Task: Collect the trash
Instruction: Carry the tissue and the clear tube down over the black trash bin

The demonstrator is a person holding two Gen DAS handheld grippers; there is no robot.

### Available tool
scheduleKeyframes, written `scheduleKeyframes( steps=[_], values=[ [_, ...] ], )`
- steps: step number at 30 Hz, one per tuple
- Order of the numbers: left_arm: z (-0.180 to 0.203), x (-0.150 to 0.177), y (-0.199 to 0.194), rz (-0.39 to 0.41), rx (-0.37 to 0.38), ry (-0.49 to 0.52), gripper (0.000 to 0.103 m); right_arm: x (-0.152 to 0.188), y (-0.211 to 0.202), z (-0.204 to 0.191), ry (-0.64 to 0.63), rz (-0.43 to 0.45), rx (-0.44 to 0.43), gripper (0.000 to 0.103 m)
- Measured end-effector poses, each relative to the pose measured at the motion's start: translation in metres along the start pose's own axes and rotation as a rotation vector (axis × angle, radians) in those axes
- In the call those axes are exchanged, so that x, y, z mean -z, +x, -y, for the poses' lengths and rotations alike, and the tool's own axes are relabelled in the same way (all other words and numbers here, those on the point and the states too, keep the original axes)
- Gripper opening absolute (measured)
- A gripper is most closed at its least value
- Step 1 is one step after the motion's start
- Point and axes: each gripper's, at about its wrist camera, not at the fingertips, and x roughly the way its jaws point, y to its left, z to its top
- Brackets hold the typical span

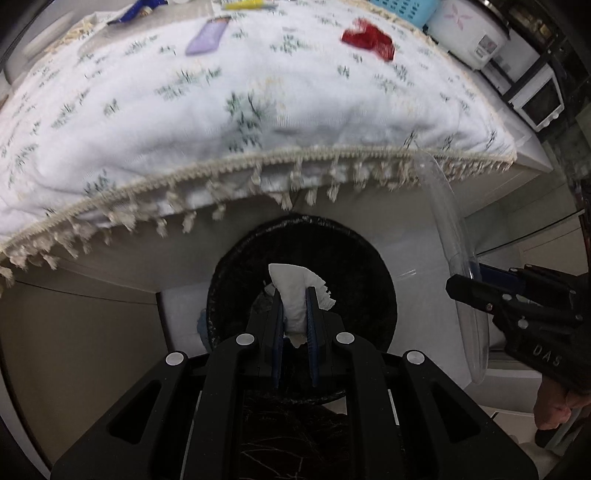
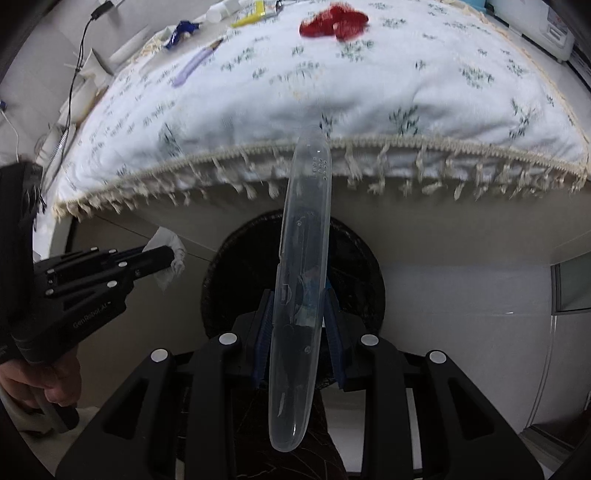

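While above bin [image 1: 303,258], left claw [image 1: 295,317] grips tissue [image 1: 295,291], right claw [image 2: 297,317] seemingly plastic case [image 2: 303,280]

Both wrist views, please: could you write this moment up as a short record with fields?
left gripper: shut on a crumpled white tissue
right gripper: shut on a long clear plastic case
bin: black round bin directly below both grippers, in front of the table edge
table: white floral cloth with a tassel fringe
still on the cloth: red wrapper, purple packet, yellow item, blue wrapper
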Motion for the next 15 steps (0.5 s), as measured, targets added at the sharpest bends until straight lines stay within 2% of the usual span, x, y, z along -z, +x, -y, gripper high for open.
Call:
scheduleKeyframes(
  steps=[15],
  values=[
    [0.021, 0.002, 0.063, -0.065, -0.003, 0.011, 0.010, 0.013, 0.051, 0.019, 0.034, -0.077, 0.038, 0.025]
  ],
)
